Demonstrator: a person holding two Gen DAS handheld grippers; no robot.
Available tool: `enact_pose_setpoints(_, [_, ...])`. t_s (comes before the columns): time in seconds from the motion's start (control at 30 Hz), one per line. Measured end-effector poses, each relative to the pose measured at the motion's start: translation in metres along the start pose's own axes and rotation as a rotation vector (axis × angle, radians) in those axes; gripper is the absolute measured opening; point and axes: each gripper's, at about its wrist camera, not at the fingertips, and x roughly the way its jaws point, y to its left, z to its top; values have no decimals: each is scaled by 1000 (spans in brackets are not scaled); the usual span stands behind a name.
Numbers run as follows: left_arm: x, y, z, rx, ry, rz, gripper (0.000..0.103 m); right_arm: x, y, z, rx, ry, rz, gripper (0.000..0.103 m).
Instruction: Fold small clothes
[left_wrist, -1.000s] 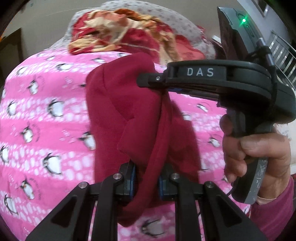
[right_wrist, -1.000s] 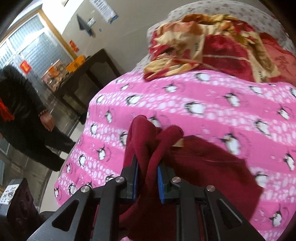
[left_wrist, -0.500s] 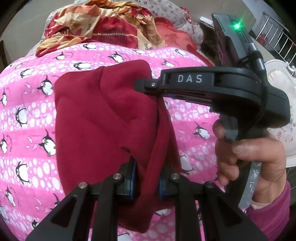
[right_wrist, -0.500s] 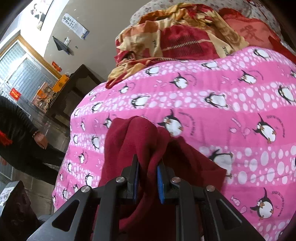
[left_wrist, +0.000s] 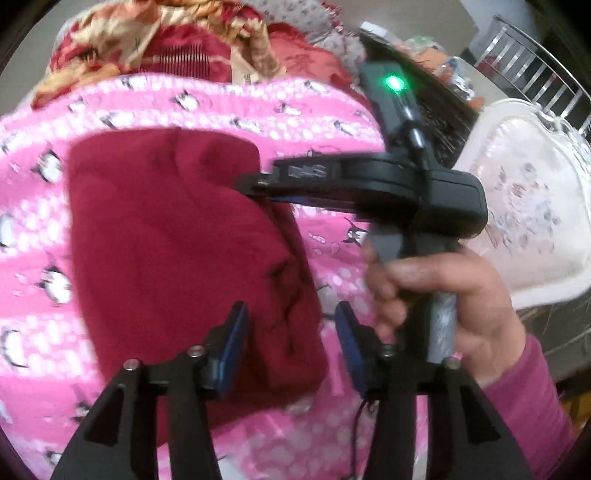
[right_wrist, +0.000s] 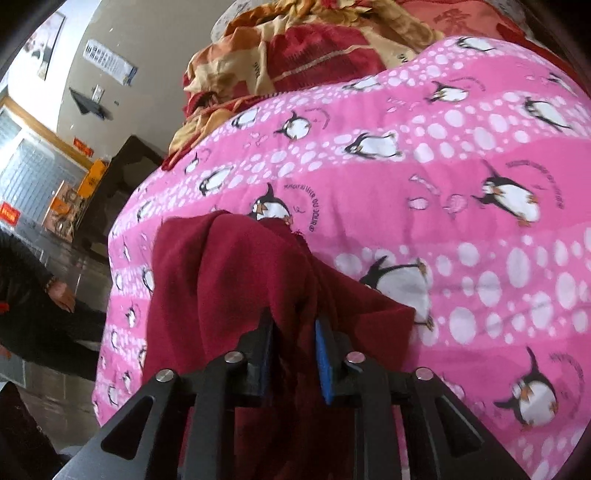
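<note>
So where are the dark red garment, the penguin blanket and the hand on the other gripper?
Dark red garment (left_wrist: 166, 240), left wrist view, its flat middle.
Penguin blanket (right_wrist: 461, 155), right wrist view, a bare pink stretch.
Hand (left_wrist: 436, 291), left wrist view, its knuckles.

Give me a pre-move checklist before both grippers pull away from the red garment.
1. Left gripper released: ok. Jaws opening, pads clear of the dark red garment, whose edge lies between them.
2. Right gripper released: cannot tell. Jaws opening, but cloth still bunches between the pads.
3. Garment resting on the penguin blanket: ok, lies laid down in left wrist view.
4. Fold tidy: not ok. Near edge is wrinkled by the left gripper.
5. Grippers clear of each other: ok, apart in left wrist view.
6. Garment clear of the patterned cloth pile: ok.
</note>
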Motion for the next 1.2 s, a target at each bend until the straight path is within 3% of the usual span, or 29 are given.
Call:
enact_pose_setpoints(0.07, [-18,6,-4,21,-24,44,50,-21,11,-9,-40,-29,-8,33])
enact_pose_setpoints(0.17, [-41,22,-13,36,-60,156,52,-44,26,-28,-69,-45,51,37])
enact_pose_setpoints(0.27, [-42,39,-22,23,-48,222,52,-57,43,-58,-116,-26,87,44])
enact_pose_setpoints(0.47, [-29,60,-35,-38,-20,253,52,-53,51,-98,-113,16,105,44])
enact_pose_setpoints(0.7, [-22,63,-45,-42,-6,266,52,-53,51,-113,-89,37,161,44])
enact_pose_setpoints(0.8, [-21,60,-44,-32,-15,285,52,-51,58,-118,-144,9,75,44])
enact_pose_setpoints(0.83, [-20,59,-44,-29,-14,291,52,-46,53,-119,-120,24,69,37])
enact_pose_setpoints(0.87, [-19,60,-44,-31,-11,292,52,-44,49,-122,-104,35,75,7])
enact_pose_setpoints(0.93, [-19,63,-45,-45,-6,286,53,-50,42,-130,-118,23,51,8])
enact_pose_setpoints(1.0, [-21,64,-48,-54,-9,280,56,-58,36,-142,-108,24,86,7])
enact_pose_setpoints(1.07, [-19,65,-50,-53,-15,278,61,-61,28,-156,-112,32,45,7])
enact_pose_setpoints(1.2, [-1,69,-53,-61,3,283,62,-51,5,-165,-30,60,54,7])
